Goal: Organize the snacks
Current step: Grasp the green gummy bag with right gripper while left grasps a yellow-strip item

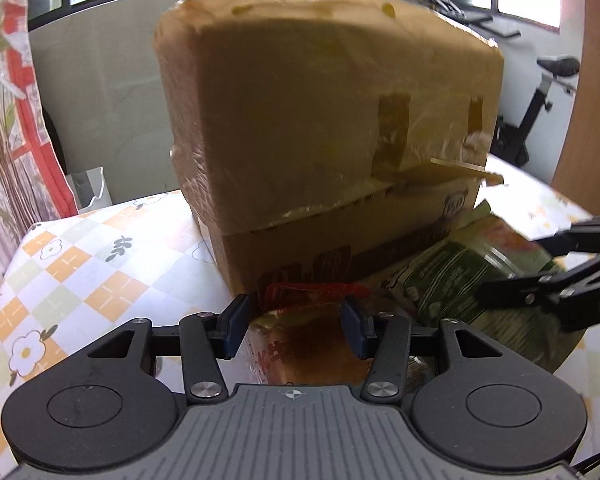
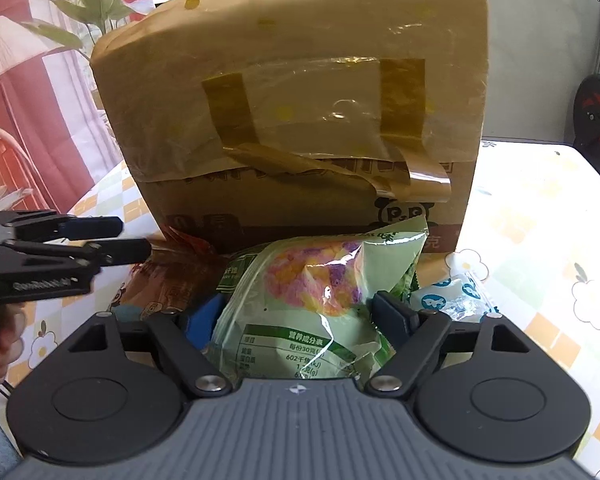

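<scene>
A tall taped cardboard box (image 1: 308, 132) stands on the checked tablecloth; it also fills the right wrist view (image 2: 300, 120). My left gripper (image 1: 296, 320) is shut on a brown snack bag (image 1: 312, 344) with a red top edge, right against the box's base. My right gripper (image 2: 304, 316) is shut on a green snack bag (image 2: 312, 292) with a pink and yellow picture, also at the box's base. The green bag (image 1: 460, 280) and right gripper (image 1: 548, 280) show at the right of the left wrist view. The brown bag (image 2: 168, 280) and left gripper (image 2: 116, 240) show at the left of the right wrist view.
A small white and blue packet (image 2: 452, 300) lies right of the green bag. The tablecloth (image 1: 80, 260) has orange and green checks. A red patterned curtain (image 1: 20, 80) hangs at the left, an exercise bike (image 1: 540, 92) stands behind at the right.
</scene>
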The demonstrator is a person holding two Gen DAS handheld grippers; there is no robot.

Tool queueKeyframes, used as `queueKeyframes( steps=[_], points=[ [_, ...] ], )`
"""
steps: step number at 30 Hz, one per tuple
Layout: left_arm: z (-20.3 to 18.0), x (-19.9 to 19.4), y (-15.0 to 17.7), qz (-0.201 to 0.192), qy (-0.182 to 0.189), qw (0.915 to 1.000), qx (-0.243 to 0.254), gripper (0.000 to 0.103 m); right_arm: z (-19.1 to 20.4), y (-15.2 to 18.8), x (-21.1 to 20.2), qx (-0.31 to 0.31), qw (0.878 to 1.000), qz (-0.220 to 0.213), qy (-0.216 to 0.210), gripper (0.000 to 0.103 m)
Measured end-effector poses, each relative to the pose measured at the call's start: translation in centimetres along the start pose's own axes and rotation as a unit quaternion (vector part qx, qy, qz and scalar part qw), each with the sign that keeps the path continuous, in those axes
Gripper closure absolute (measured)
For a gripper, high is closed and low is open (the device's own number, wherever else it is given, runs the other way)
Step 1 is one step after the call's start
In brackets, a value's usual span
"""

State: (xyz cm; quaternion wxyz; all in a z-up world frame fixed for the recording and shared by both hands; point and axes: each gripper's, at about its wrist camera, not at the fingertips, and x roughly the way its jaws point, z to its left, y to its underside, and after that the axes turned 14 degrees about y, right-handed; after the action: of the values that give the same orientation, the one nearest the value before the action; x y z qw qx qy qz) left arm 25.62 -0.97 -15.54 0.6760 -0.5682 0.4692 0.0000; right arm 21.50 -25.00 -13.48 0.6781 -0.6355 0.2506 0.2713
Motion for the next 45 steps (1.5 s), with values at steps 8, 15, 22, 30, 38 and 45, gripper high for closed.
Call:
queueKeyframes(
  steps=[8,15,22,30,38,45],
  points=[
    [0.1,0.2,0.0,0.014,0.010,0.9998,0.011,0.049,0.0,0.1,0.1,0.002,1.000,-0.005,-0.008,0.021],
    [0.4,-1.3,1.2,0.024,0.007,0.9992,0.033,0.049,-0.3,0.1,0.0,0.011,1.000,-0.004,-0.015,0.021],
    [1.4,-0.4,0.9,0.017,0.004,0.9988,0.045,0.052,-0.4,0.1,0.1,0.014,1.000,-0.005,-0.017,0.021],
    [1.1,1.9,-0.2,0.025,0.026,0.9966,0.074,0.074,-0.4,0.1,0.0,0.015,1.000,-0.004,-0.018,0.021],
    [0.7,3.5,-1.0,0.039,0.036,0.9948,0.087,0.073,-0.3,0.1,0.0,0.016,1.000,-0.004,-0.017,0.021],
    [1.7,5.0,-1.5,0.062,0.060,0.9942,0.065,0.083,-0.3,0.2,0.0,0.016,1.000,-0.004,-0.021,0.021]
  ],
)
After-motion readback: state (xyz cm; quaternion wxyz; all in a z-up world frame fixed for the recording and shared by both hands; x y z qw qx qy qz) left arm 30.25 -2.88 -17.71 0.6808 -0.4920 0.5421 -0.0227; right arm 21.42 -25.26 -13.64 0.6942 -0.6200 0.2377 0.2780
